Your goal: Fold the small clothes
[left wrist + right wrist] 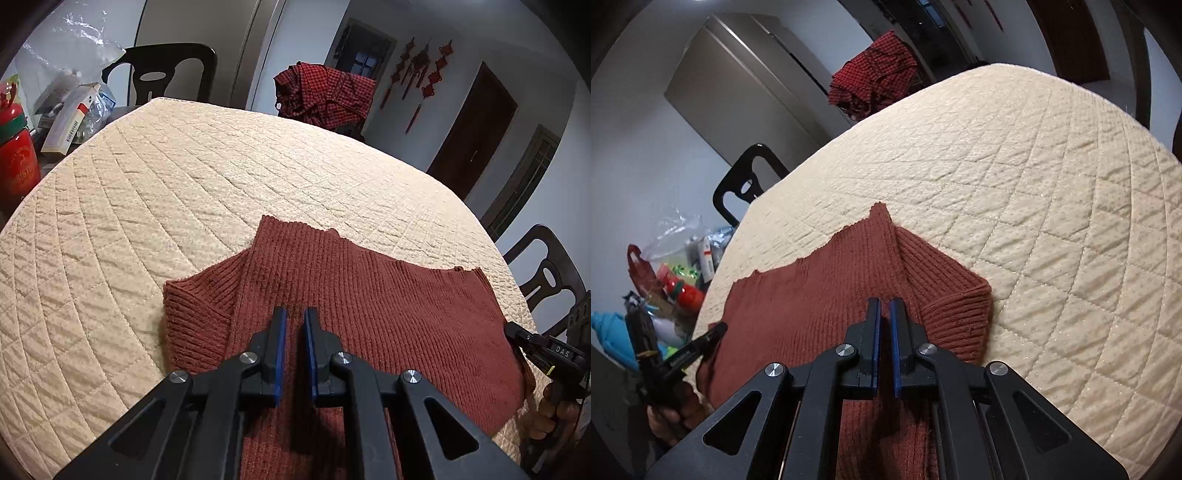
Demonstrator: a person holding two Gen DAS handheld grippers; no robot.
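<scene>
"DAS" on the right gripper body; red tin lettering – too blurred to read.

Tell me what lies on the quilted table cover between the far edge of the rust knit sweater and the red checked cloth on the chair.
Nothing: from the sweater to the checked cloth, only bare quilted cover, clearest in the left wrist view.

The right gripper is pinching the rust-red knit sweater, which is lying on the quilted cream table cover (2 blue pads nearly meeting). The left gripper is gripping the sweater's far edge.
</scene>
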